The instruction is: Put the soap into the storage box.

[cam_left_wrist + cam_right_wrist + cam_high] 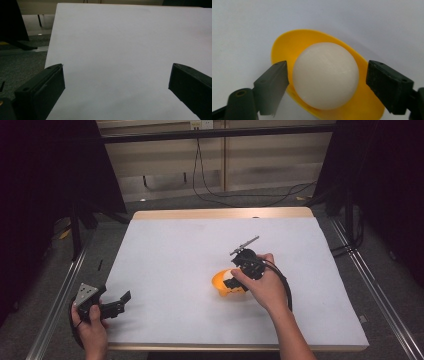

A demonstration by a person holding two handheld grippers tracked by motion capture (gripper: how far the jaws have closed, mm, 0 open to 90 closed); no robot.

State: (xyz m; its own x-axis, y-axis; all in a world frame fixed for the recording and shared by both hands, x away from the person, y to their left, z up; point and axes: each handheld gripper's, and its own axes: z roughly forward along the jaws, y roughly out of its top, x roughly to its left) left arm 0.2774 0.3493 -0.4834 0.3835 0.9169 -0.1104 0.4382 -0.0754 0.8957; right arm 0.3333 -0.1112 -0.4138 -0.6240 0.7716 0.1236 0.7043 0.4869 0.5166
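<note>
While the left tongs [114, 304] are idling spread at the bench's [180, 250] near-left corner, the right tongs [325, 82] are straddling, unclosed, the white ball [325, 75] in the yellow bowl [284, 42] mid-bench, and should be closing gently, centred

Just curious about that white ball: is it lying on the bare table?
No, the white ball sits inside the yellow bowl, between the right gripper's open jaws.

We can't make out any readable text, labels, brand marks or numbers anywhere here. The white table cover [200, 270], the yellow bowl [287, 47] and the white ball [325, 75] are all plain, no print.
</note>
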